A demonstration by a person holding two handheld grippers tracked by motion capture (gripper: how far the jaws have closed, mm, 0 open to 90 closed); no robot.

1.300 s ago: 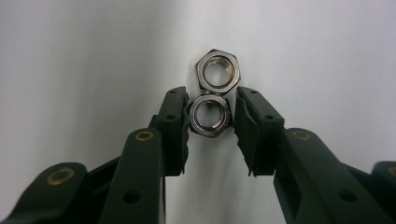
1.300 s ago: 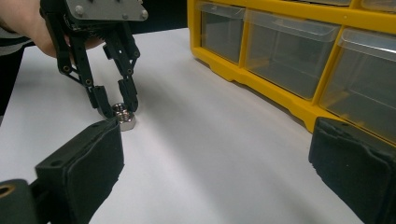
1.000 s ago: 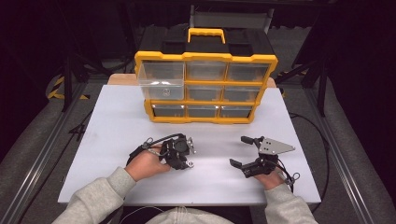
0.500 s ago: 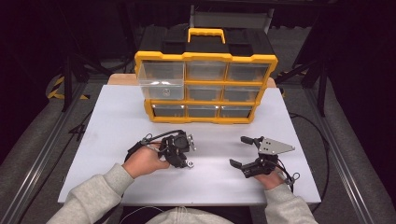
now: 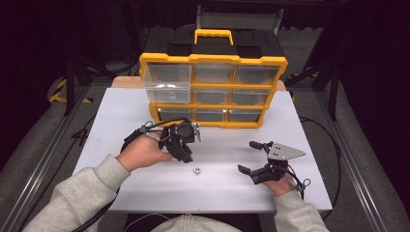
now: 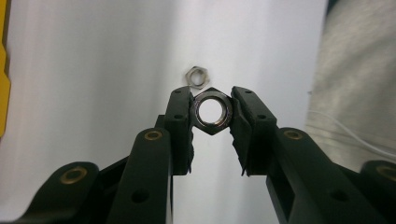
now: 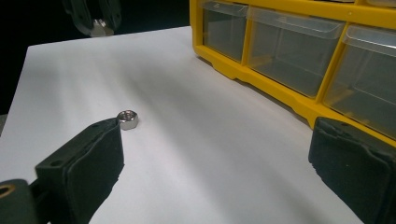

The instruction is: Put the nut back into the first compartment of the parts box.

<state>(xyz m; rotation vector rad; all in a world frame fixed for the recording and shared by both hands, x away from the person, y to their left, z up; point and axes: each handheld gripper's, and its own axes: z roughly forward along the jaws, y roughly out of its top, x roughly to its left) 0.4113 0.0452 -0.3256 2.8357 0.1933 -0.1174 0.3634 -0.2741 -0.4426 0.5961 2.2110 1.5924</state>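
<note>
Nearest me in the high view are my two grey sleeves (image 5: 72, 203), coming in from the bottom edge onto the white table (image 5: 111, 104). My right gripper (image 5: 247, 157) rests low on the table at the right, and I see its jaws standing wide apart with nothing between them; in the right gripper view the two black pads sit at opposite edges with bare table between. My left gripper (image 5: 186, 155) is up off the table, at the left of centre, jaws pointing down. In the left gripper view I have it (image 6: 212, 112) clamped on a hex nut (image 6: 213, 111), one pad pressed to each of two opposite flats, the hole facing the camera. Across in the right gripper view I can see that same held nut (image 7: 99, 27) at the top left, clear above the surface.

A second nut (image 5: 197, 169) lies flat on the table just below my left gripper, between my two hands and nearer the left one. From the left gripper it shows just beyond the held nut (image 6: 196, 76); from the right gripper it sits just past the tip of the near pad (image 7: 127, 119).

Farther back stands the yellow organiser (image 5: 212, 59) with clear drawers. Its top-left drawer (image 5: 168, 83) is pulled forward
</note>
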